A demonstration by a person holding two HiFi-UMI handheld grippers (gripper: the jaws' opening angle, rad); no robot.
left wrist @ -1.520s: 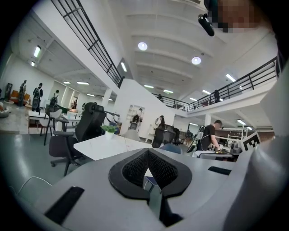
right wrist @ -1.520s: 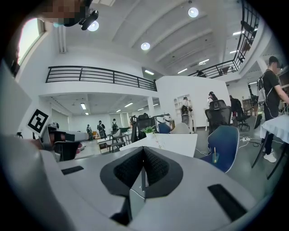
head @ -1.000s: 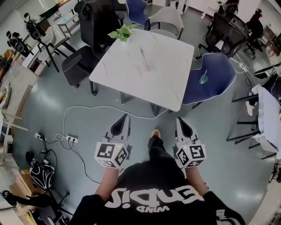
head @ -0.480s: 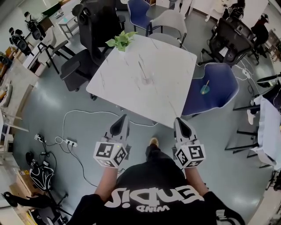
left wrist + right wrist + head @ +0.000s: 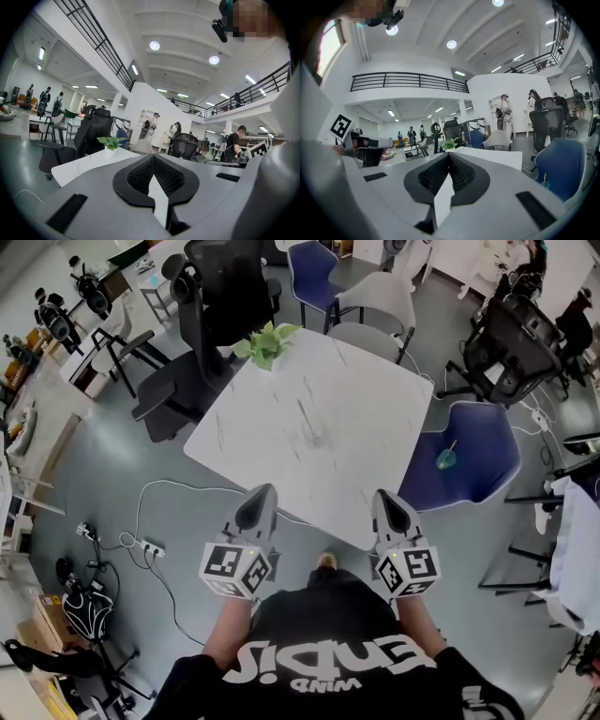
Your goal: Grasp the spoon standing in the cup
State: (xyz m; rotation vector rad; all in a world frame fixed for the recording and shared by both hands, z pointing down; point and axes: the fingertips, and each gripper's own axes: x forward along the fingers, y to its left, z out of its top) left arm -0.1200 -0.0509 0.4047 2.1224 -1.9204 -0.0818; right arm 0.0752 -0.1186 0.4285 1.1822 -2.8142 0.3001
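Seen from above, a person stands on a grey floor with a tool in each hand, facing a white marbled desk (image 5: 319, 418). At the left, a white cable (image 5: 178, 486) loops across the floor. The left hand-held gripper (image 5: 258, 505) points forward at the near edge of the desk, its jaws pressed together with nothing between them. A small potted plant (image 5: 266, 341) sits on the desk's far corner; the rest of the top is bare. The right hand-held gripper (image 5: 393, 510) points the same way near the desk's near right corner, its jaws likewise closed and empty. Further right, beyond that corner, stands a blue chair (image 5: 483, 442), and on its seat sits a small teal cup (image 5: 445, 461) with the spoon (image 5: 451, 447) standing in it, its handle leaning above the rim. The cup is well apart from both tools, so the step in hand is judged to be the approach. To do it well, the right hand-held gripper seems the better choice, being on the chair's side. Its jaws should open before it arrives, then straddle the handle above the rim and close only on the handle. The cup looks light and the seat is curved, so a nudge to the cup or a sideways pull could tip it; a slow, level entry in line with the handle's lean looks safest.
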